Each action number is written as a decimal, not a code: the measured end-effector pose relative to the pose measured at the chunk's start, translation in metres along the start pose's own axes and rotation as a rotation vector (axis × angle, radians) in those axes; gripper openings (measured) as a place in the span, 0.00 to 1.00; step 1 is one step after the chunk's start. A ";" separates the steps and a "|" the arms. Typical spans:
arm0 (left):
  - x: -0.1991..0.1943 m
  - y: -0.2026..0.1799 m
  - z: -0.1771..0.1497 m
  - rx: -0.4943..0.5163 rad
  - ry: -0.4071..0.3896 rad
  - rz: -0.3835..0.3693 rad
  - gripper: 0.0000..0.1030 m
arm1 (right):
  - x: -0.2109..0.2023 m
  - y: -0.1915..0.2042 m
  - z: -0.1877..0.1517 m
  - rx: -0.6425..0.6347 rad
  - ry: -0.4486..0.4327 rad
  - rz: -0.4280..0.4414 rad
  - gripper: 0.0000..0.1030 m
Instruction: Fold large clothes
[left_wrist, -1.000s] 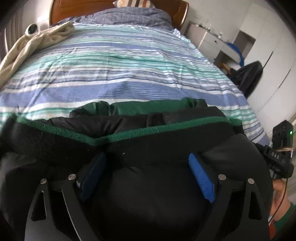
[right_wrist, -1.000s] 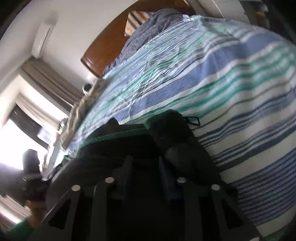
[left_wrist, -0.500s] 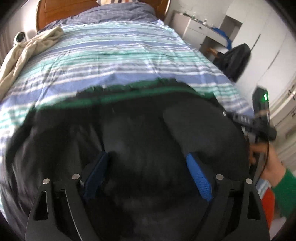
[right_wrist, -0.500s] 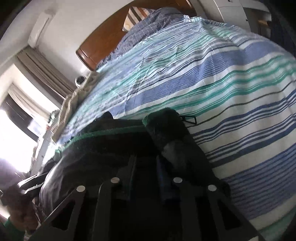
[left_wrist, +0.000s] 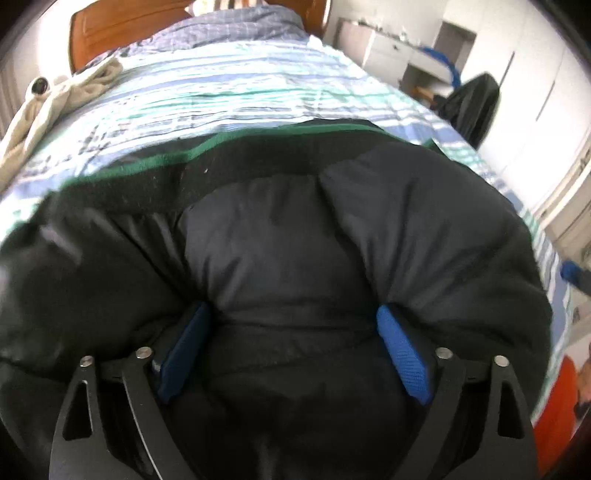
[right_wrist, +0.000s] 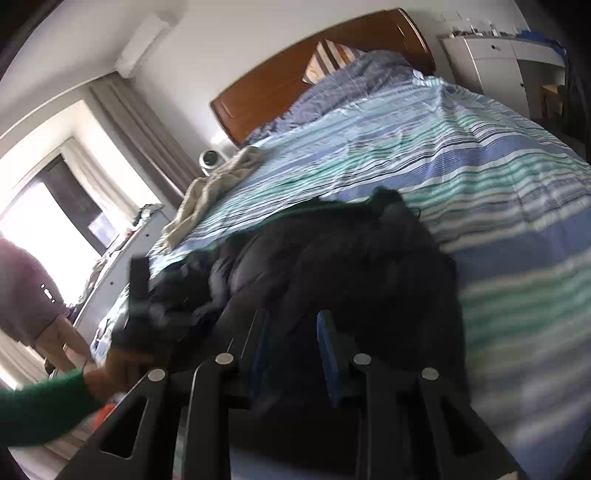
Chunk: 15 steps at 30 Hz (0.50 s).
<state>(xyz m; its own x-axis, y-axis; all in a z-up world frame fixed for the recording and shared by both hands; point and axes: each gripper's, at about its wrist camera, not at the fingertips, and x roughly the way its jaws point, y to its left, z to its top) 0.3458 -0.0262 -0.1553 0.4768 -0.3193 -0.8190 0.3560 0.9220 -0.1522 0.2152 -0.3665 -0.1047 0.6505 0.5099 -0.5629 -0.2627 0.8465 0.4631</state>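
A bulky black padded jacket (left_wrist: 295, 240) with a green-edged collar band (left_wrist: 155, 162) lies on the near end of the striped bed. My left gripper (left_wrist: 291, 325) has its blue pads wide apart with a thick fold of the jacket bulging between them. My right gripper (right_wrist: 291, 332) grips the jacket (right_wrist: 351, 266) at its right side, jaws narrow with dark fabric between them. The left gripper's body and the hand holding it (right_wrist: 122, 365) show at the left of the right wrist view.
The blue, green and white striped bedspread (left_wrist: 229, 92) stretches to a wooden headboard (right_wrist: 306, 85). A cream garment (left_wrist: 55, 103) lies at the bed's left edge. White cabinets (left_wrist: 388, 55) and a dark bag (left_wrist: 476, 103) stand to the right. A person (right_wrist: 26, 288) stands near the window.
Both grippers have pulled back and risen with the jacket. The green lining has gone out of sight under the black shell. The right wrist view has levelled out, and its jaws stand a little wider.
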 end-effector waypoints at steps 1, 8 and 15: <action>-0.010 -0.005 -0.002 0.020 0.005 -0.003 0.86 | -0.013 0.007 -0.011 -0.008 -0.012 0.005 0.27; -0.017 -0.017 -0.046 0.028 -0.035 -0.014 0.88 | -0.060 0.038 -0.059 -0.069 -0.057 -0.044 0.30; -0.005 -0.022 -0.053 0.065 -0.083 0.030 0.90 | -0.060 0.041 -0.076 -0.018 -0.047 -0.075 0.30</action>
<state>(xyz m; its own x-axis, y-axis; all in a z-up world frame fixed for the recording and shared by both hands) 0.2929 -0.0334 -0.1778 0.5520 -0.3114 -0.7735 0.3905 0.9162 -0.0901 0.1117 -0.3508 -0.1040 0.7012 0.4379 -0.5627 -0.2246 0.8847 0.4085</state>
